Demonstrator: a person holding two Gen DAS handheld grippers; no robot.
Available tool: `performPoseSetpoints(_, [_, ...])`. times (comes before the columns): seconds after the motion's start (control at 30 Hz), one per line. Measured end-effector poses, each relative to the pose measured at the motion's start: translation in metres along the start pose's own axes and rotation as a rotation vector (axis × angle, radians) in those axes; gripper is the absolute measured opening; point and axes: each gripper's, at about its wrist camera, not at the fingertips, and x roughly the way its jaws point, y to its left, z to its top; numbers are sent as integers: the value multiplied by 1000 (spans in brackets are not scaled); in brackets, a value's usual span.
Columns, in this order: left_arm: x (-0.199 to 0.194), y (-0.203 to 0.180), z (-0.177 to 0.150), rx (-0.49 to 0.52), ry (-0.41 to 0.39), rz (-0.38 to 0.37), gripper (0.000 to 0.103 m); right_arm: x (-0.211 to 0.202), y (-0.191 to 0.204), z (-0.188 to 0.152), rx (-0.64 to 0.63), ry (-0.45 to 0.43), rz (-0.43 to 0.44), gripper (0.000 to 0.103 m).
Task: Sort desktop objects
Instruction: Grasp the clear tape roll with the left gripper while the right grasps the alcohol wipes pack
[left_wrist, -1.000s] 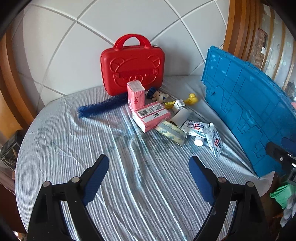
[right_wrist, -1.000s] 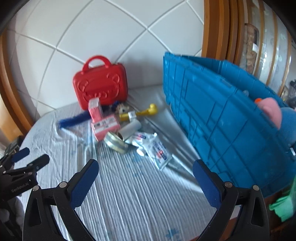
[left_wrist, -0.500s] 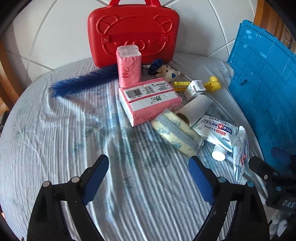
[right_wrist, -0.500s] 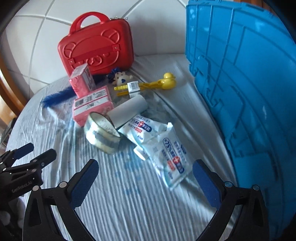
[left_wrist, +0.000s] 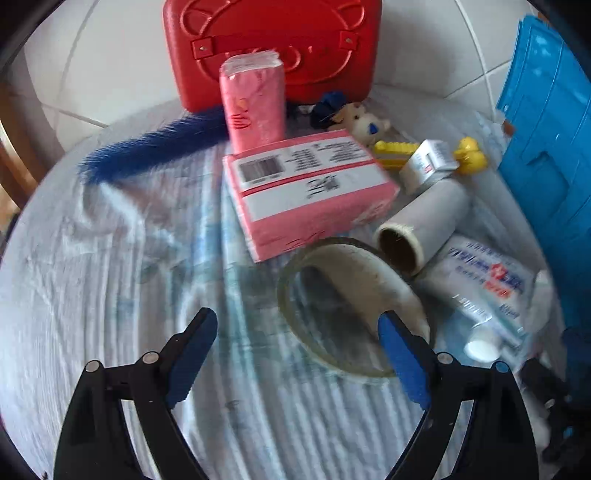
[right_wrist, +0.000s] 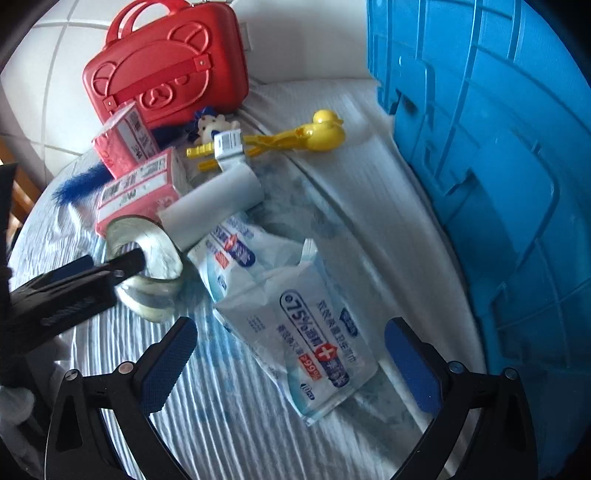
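Two claws stand wide, holding nothing: your left claw straddles the tape roll; your right claw frames the wipes pack, its long axis running near-right to far-left.

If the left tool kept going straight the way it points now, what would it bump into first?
Most likely the clear tape roll. The left tool stands open, and one finger already looks to reach into the roll's hole, though depth is hard to judge. The pink box lies beyond.
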Motion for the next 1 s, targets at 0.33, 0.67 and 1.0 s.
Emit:
performPoseSetpoints(0.33, [-28, -9, -3, -2, -30, -127, 90, 4, -6, -20, 32, 24, -9, 103])
performPoseSetpoints(0.67, [17, -45, -3, 25, 62, -72, 90, 12, -21, -21, 33, 29, -16, 103])
performPoseSetpoints(1.0, [15, -47, -19, 72, 5, -75, 80, 44, -19, -14, 2, 50, 26, 103])
